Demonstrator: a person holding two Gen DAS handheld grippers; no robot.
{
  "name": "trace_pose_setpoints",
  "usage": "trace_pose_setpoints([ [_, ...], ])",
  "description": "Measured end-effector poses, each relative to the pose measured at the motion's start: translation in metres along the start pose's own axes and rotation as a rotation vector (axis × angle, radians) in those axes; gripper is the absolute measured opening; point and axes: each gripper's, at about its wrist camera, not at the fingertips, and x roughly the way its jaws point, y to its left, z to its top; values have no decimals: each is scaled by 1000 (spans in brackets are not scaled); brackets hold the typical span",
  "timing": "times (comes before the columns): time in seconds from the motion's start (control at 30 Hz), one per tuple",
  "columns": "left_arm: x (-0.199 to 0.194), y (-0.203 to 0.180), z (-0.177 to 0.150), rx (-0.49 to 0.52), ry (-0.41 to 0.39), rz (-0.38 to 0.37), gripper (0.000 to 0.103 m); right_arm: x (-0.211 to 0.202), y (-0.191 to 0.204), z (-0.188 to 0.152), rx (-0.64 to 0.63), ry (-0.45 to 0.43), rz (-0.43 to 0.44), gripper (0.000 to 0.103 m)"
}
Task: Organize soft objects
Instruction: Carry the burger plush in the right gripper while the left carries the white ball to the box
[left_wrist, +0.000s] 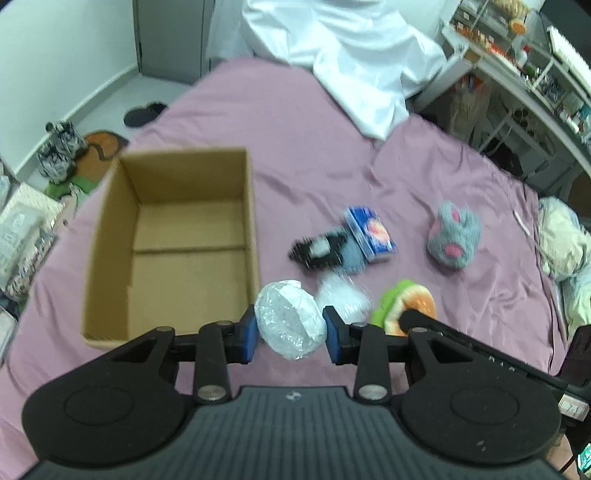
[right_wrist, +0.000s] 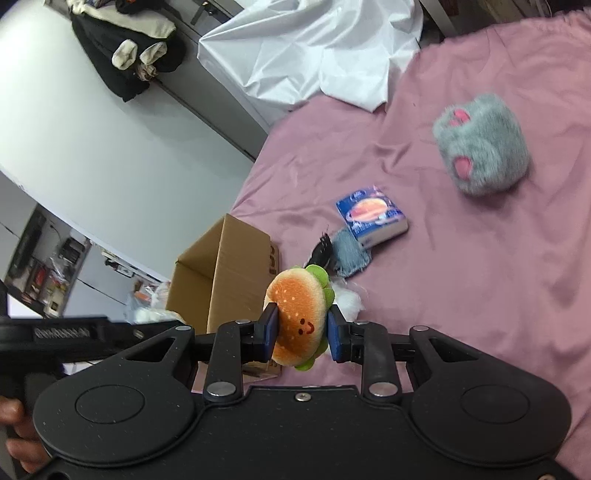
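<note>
Left wrist view: left gripper (left_wrist: 289, 332) clenched on a plastic-wrapped white bundle (left_wrist: 290, 319) at lower centre, open cardboard box (left_wrist: 173, 236) at left, blurred dark item (left_wrist: 319, 251) hard to identify; right wrist view: right gripper (right_wrist: 301, 334) grasping burger plush (right_wrist: 299, 317) at centre, box (right_wrist: 225, 277) half hidden behind it, grey plush (right_wrist: 482, 147) upper right.

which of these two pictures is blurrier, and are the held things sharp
Left wrist view: smeared across the box and the brush, though the wrapped bundle stays fairly sharp. Right wrist view: crisper, burger plush sharp, grey plush softly blurred.
</note>
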Motion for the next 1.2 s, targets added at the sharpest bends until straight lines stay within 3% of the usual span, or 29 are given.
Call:
trace_pose_setpoints([
  [0.33,-32,42,20,-81,-123,10,35,-4,47,8,-118,-37,-32,29],
  [0.77,-27,87,23,-223,-242,-19,35,18,91,20,-213,-54,-71,30],
  [1.2,1,132,45,-300,-306,-32,35,73,132,29,-243,-11,28,30],
])
